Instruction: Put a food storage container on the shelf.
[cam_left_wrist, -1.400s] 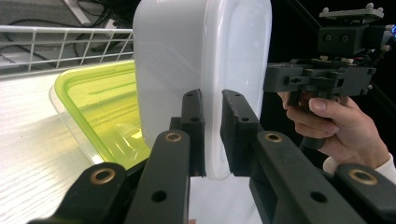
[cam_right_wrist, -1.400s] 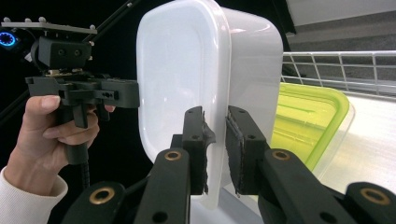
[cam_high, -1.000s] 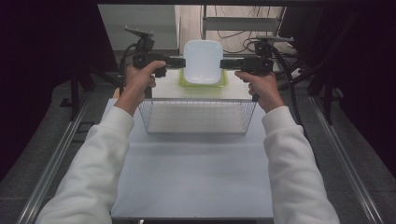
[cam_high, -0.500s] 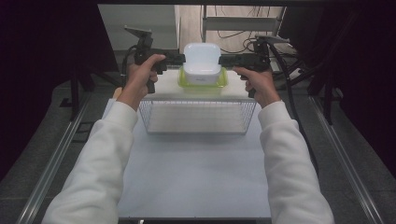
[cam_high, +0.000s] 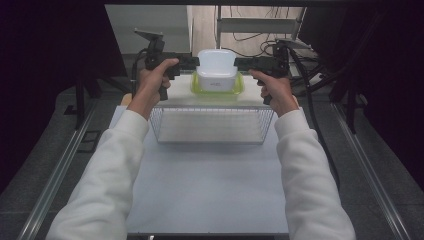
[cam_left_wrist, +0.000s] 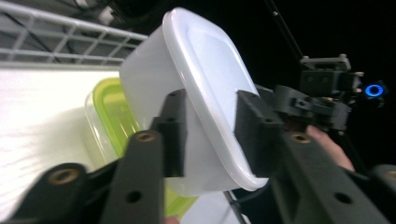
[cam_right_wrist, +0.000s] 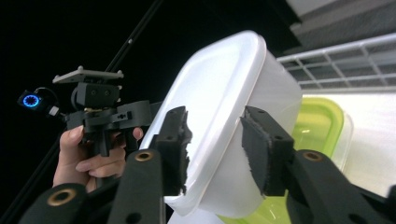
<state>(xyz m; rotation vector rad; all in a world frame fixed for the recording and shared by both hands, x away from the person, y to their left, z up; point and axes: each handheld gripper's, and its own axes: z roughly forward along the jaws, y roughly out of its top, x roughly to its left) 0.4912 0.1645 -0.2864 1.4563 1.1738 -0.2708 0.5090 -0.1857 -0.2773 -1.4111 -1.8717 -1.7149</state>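
A white lidded container (cam_high: 216, 70) is held between my two grippers at the far end of the table, just over a green-rimmed clear container (cam_high: 239, 86). My left gripper (cam_high: 192, 62) is shut on its left end and my right gripper (cam_high: 241, 62) on its right end. In the left gripper view the jaws (cam_left_wrist: 212, 128) straddle the white container's (cam_left_wrist: 205, 65) rim, with the green container (cam_left_wrist: 112, 116) behind. In the right gripper view the jaws (cam_right_wrist: 217, 147) clamp the white container's (cam_right_wrist: 233, 84) opposite rim, beside the green container (cam_right_wrist: 317, 126).
A wire basket (cam_high: 212, 125) stands on the white table (cam_high: 210, 190) just in front of the containers. Metal rails run along both table sides, and dark stands and cables crowd the back. A wire rack (cam_right_wrist: 345, 60) lies behind.
The white container has tipped from lid-toward-camera to more level and come down toward the green container. Both hands have stayed at its ends.
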